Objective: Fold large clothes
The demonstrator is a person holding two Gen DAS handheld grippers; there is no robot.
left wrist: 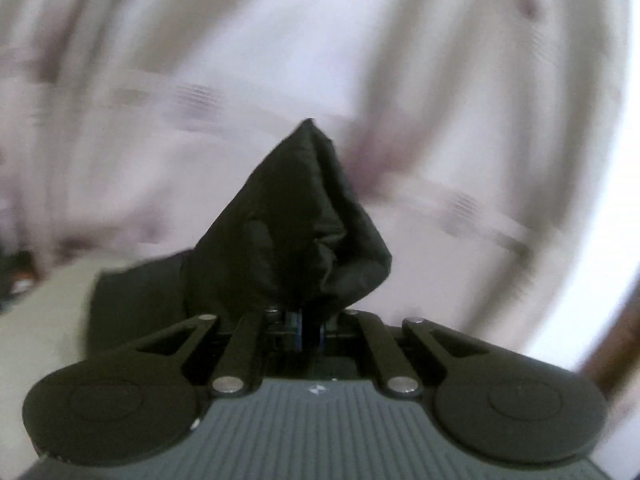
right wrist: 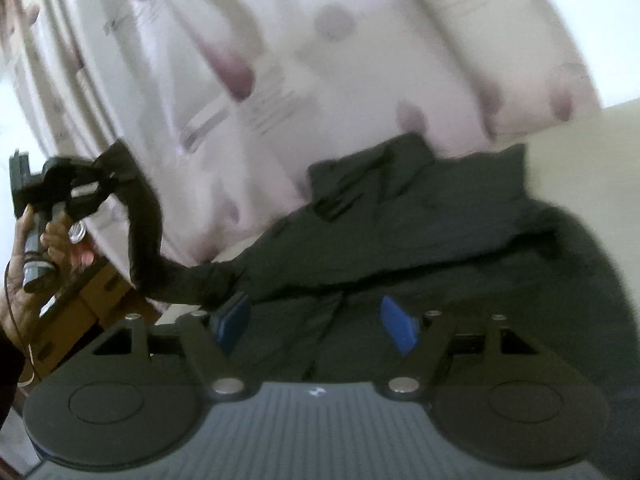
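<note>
Black fabric of the dark garment bunches up just ahead of the left gripper, whose jaws are clamped on it. Right gripper hovers over the spread garment, blue pads apart, nothing between them, pale curtain beyond.

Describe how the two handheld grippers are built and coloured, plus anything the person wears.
Both grippers share one design: a grey ribbed body with a small white logo, two round black discs, and black linkage bars with silver pivot pins. The right gripper carries blue pads on its jaws; the left gripper shows blue edges there. From the right wrist view, the left one has a dark grey handle. A dark sleeve shows.
</note>
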